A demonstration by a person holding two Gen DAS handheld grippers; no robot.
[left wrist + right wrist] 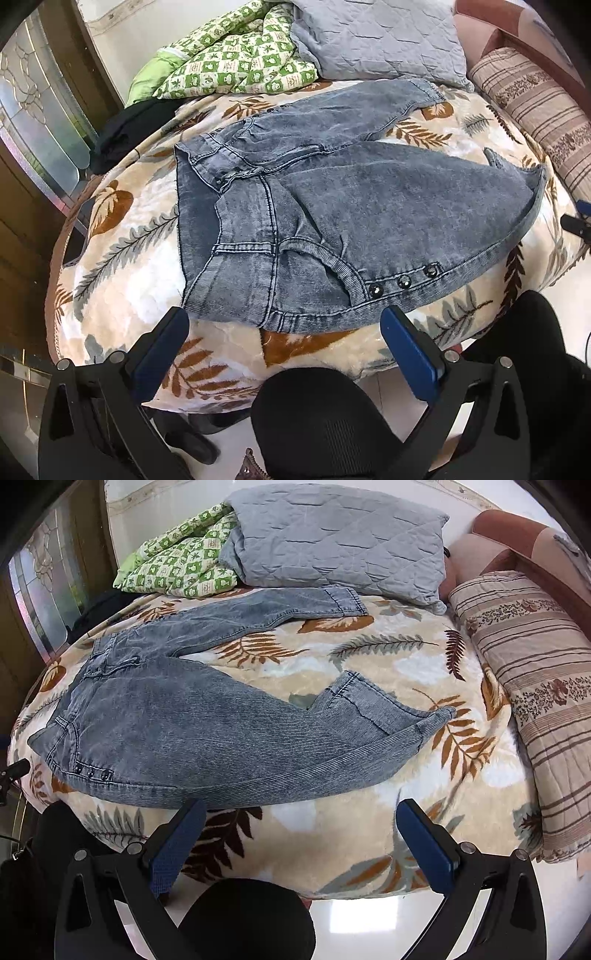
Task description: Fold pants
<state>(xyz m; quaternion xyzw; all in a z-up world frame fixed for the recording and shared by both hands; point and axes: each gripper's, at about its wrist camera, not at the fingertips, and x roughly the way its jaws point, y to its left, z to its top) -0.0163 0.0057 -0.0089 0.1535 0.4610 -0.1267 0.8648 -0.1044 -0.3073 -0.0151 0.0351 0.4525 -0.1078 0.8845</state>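
Grey-blue washed denim pants (332,206) lie spread on a leaf-patterned blanket (129,266), waistband to the left, legs apart running right. The near leg's hem (388,709) is partly turned over; the far leg (266,609) reaches toward the pillows. My left gripper (284,317) is open and empty, just in front of the waistband's near edge with its three studs (402,282). My right gripper (301,812) is open and empty, just in front of the near leg's lower edge (295,790).
A grey quilted pillow (332,539) and a green checked quilt (177,565) lie at the back. A striped bolster (535,686) runs along the right side. A black garment (125,133) lies at the left edge. A black mesh chair back (317,424) stands below my grippers.
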